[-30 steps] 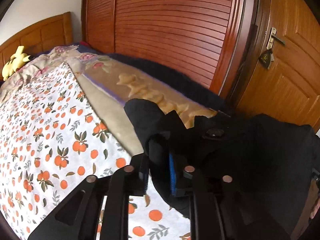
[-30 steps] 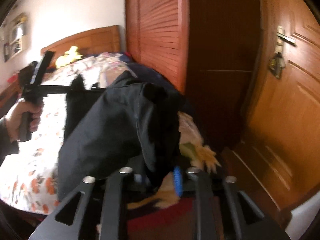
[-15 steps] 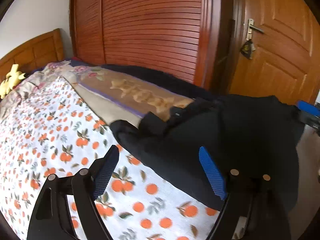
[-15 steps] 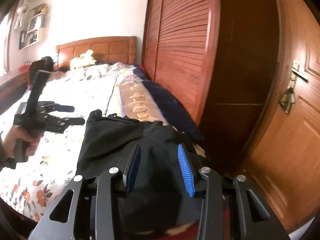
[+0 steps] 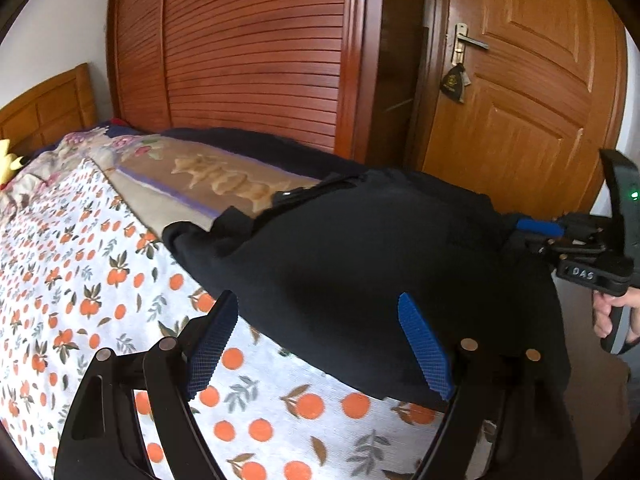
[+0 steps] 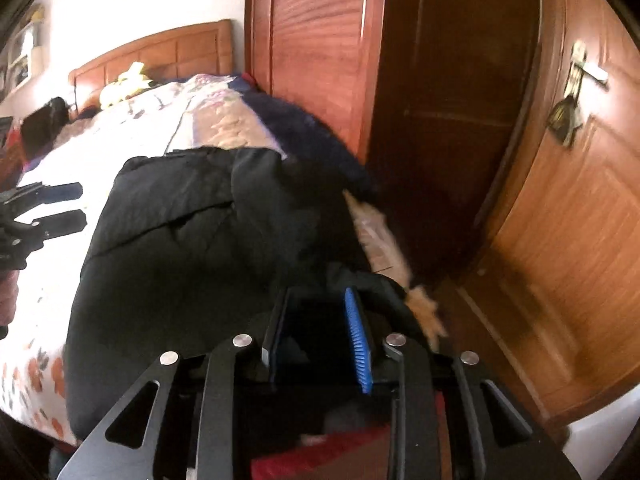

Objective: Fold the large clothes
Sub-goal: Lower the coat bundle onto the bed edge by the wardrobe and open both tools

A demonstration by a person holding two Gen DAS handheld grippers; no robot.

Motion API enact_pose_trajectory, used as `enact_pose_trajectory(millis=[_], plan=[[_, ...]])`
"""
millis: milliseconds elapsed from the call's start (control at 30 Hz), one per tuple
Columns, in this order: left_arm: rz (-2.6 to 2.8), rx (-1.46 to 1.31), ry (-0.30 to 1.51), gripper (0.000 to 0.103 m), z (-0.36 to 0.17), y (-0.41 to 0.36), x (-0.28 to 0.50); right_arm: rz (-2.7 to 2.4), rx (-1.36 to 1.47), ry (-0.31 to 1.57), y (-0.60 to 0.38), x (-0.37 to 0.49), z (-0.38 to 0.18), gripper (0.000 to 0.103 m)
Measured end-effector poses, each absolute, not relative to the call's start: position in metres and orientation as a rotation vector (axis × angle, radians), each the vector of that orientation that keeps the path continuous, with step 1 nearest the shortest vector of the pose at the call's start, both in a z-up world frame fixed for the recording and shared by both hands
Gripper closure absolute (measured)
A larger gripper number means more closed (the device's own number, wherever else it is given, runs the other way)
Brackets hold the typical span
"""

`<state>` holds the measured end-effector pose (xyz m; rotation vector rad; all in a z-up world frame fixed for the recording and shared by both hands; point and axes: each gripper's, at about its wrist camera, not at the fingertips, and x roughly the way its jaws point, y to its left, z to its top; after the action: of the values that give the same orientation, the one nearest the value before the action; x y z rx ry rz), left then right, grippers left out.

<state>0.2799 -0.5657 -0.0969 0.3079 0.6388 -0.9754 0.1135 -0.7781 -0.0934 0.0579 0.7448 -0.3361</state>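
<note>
**A:** On the bed, near the foot end, there's the black garment, lying in a loose heap on the bedsheet with the orange print. From the left wrist camera, the left gripper has its blue pads spread wide, just in front of the garment's near edge, nothing clamped.

**B:** Yeah, the right wrist view backs that up: you can see the left gripper off at the left edge, clear of the fabric. But that view is blurry. The right gripper is closing, with dark cloth sitting between its pads at the garment's edge over the bedside. Can't tell if the pads actually press on it yet.

**A:** Left cam catches the right gripper from outside too, at the garment's far right corner, plus the person's hand on the handle. Only that view gives a sharp look at the door and wardrobe.
</note>
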Motion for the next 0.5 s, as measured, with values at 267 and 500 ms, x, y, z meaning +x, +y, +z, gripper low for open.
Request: enact_pose_trajectory(millis=[267, 500], plan=[[-0.986, 0.318, 0.587, 0.008, -0.094, -0.548, 0.245, -0.378, 0.149, 0.831, -0.802, 0.114, -0.117, 0.074], [-0.987, 0.28, 0.57, 0.002, -0.084, -0.517, 0.212, -0.381, 0.115, 0.72, -0.769, 0.098, -0.088, 0.074]])
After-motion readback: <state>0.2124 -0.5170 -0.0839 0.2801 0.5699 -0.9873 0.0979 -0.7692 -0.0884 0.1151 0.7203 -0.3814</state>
